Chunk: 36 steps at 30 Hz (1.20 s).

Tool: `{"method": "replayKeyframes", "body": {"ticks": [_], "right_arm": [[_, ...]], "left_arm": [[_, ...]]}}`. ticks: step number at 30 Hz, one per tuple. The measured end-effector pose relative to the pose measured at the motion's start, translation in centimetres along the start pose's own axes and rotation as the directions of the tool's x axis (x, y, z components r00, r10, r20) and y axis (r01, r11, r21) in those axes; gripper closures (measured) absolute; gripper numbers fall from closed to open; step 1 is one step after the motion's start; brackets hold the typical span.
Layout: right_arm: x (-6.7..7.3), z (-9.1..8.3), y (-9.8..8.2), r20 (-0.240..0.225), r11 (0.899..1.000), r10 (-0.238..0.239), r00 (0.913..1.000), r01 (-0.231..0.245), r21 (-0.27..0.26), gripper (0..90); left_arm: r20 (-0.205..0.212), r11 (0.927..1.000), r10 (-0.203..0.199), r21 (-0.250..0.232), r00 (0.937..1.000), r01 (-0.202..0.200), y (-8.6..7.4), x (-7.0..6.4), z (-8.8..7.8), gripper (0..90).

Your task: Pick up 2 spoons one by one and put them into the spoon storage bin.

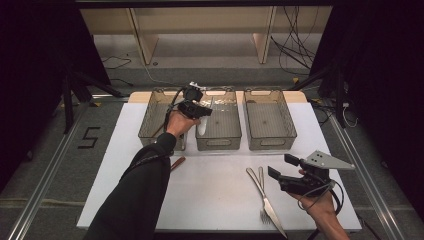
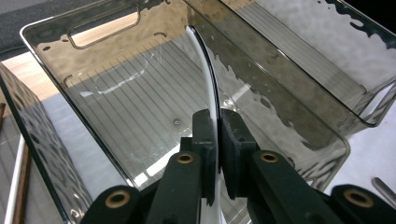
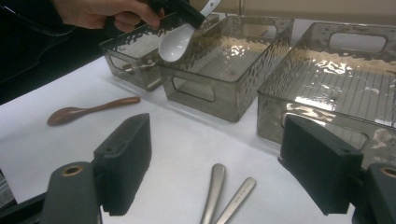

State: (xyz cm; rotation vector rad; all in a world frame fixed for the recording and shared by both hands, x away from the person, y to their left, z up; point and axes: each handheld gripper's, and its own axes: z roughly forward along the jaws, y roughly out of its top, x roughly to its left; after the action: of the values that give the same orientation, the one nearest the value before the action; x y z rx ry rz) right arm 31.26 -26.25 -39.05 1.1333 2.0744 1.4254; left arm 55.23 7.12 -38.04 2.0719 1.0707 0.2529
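Note:
My left gripper (image 1: 196, 106) is shut on the handle of a white ceramic spoon (image 1: 202, 126), holding it over the left side of the middle smoky plastic bin (image 1: 218, 142). In the left gripper view the thin white handle (image 2: 211, 88) runs up from between the closed jaws (image 2: 218, 140), above the bin's ribbed floor (image 2: 130, 107). The right gripper view shows the spoon's bowl (image 3: 174, 44) hanging below the left gripper (image 3: 180, 9). My right gripper (image 1: 280, 167) stands open near the table's front right, with nothing between its jaws (image 3: 217, 140).
Three bins stand in a row at the back: left (image 1: 150, 127), middle and right (image 1: 270, 140). A brown wooden spoon (image 1: 177, 162) lies in front of the left bin. A metal fork and knife (image 1: 264, 195) lie just left of my right gripper.

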Motion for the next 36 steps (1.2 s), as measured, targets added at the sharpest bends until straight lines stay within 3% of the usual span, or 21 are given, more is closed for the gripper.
{"method": "replayKeyframes", "body": {"ticks": [13,16,18,22,31,36], "right_arm": [[0.0,0.0,0.0,-0.001,1.0,-0.001,1.0,0.001,0.0,25.7],[0.0,0.0,0.0,-0.001,1.0,-0.002,1.0,0.002,-0.001,25.7],[0.0,0.0,0.0,-0.001,1.0,0.001,1.0,-0.001,0.0,25.7],[0.0,0.0,0.0,0.0,1.0,0.0,1.0,0.0,0.001,25.7],[0.0,0.0,0.0,0.002,1.0,-0.002,1.0,0.002,0.001,25.7],[0.1,0.0,0.0,0.003,1.0,-0.001,1.0,0.001,0.003,25.7]], "left_arm": [[-0.017,0.9998,0.001,0.019,0.9998,-0.001,-0.6,0.3,0.8,83.8],[-0.017,1.0,-0.003,0.003,0.9999,0.003,-0.6,0.3,0.8,82.6],[-0.018,0.9999,-0.01,-0.003,0.9998,0.01,-0.5,0.3,0.6,74.1],[-0.013,1.0,-0.005,-0.005,0.9999,0.005,-0.3,0.2,0.0,70.4],[0.008,0.9995,0.015,0.027,0.9999,-0.015,-0.3,-0.8,-2.5,35.7],[0.021,0.999,0.039,0.022,0.999,-0.04,-0.9,-1.3,-4.2,28.6]]}}
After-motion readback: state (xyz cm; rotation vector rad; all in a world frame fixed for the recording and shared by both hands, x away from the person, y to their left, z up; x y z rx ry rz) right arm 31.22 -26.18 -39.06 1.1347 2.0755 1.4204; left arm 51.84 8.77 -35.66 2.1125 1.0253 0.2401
